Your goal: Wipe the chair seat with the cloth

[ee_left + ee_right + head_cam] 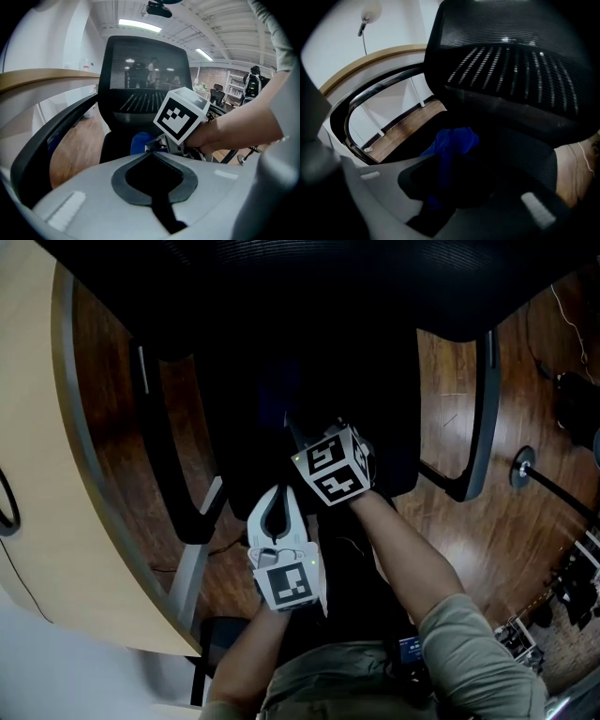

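Head view: a black office chair seat (pixel 246 432) fills the middle, with one armrest (pixel 174 474) on each side and a curved desk (pixel 56 484) off the seat's left edge. The right gripper (pixel 302 432) reaches over the middle of the seat. The left gripper (pixel 278 499) hangs at the seat's front edge, with its jaws drawn together and nothing between them.

Left gripper view: its jaws meet in a narrow slit and are empty. Past them, low over the seat, a blue cloth (pixel 139 142) shows under the right gripper's marker cube.

Right gripper view: the jaws are clamped on the cloth, which bunches out beyond the tips, over the seat in front of the mesh backrest (pixel 511 70). Whether it touches the seat I cannot tell.

To wipe well, I judge that the bunched cloth should be pressed flat to the seat and drawn in overlapping strokes from backrest to front edge. The grip should be firm and the jaw tips kept off the fabric.

Count: one chair, two armrests, one cloth, two grippers, one desk.
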`<state>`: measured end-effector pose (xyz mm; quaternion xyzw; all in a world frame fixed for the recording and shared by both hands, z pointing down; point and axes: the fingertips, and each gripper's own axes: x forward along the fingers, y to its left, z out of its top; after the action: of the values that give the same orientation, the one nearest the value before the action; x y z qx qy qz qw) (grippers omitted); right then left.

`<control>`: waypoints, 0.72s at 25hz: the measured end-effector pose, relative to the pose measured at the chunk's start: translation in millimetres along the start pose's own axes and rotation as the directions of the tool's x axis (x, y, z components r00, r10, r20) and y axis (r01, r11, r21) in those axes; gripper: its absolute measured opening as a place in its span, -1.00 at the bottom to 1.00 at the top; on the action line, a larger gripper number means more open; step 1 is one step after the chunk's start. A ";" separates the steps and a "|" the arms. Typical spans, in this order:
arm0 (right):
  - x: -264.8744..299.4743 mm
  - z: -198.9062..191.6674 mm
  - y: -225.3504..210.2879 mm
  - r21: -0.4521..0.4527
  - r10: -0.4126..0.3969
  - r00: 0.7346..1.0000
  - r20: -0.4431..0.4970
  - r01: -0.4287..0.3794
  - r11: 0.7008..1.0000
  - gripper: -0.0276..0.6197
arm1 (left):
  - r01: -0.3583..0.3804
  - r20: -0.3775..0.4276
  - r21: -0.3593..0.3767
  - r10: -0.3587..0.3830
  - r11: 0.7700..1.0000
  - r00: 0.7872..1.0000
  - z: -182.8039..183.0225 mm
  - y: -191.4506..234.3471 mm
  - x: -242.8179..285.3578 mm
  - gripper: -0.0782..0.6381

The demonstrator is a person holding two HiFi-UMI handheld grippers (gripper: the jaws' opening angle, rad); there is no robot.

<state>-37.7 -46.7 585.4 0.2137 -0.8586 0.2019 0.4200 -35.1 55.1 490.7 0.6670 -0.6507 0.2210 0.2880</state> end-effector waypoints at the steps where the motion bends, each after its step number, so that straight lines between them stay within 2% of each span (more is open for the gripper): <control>1: -5.3 -3.5 -10.2 0.018 -0.020 1.000 0.001 0.020 1.000 -0.67 | 0.015 -0.001 0.010 -0.015 1.000 1.000 1.7 -6.1 2.8 -0.77; 5: -28.4 -22.6 -51.7 0.100 -0.105 0.994 0.002 0.105 0.989 -0.67 | 0.078 -0.005 0.049 -0.078 0.996 0.997 7.2 -32.1 14.6 -0.77; 9: -53.6 -49.4 -91.6 0.187 -0.183 0.983 -0.008 0.181 0.965 -0.68 | 0.126 -0.005 0.084 -0.126 0.989 0.992 9.5 -60.6 23.5 -0.77; 14: -85.4 -78.4 -140.8 0.291 -0.288 0.957 -0.029 0.284 0.914 -0.67 | 0.161 -0.012 0.115 -0.161 0.980 0.987 15.2 -82.8 33.0 -0.77; 18: -104.0 -97.5 -163.6 0.353 -0.344 0.937 -0.062 0.343 0.870 -0.67 | 0.171 -0.012 0.134 -0.171 0.976 0.985 19.2 -91.5 39.6 -0.77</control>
<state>169.8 -110.2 584.0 0.4363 -0.7560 0.2768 0.4019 56.6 11.8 494.3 0.7382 -0.5745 0.2389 0.2607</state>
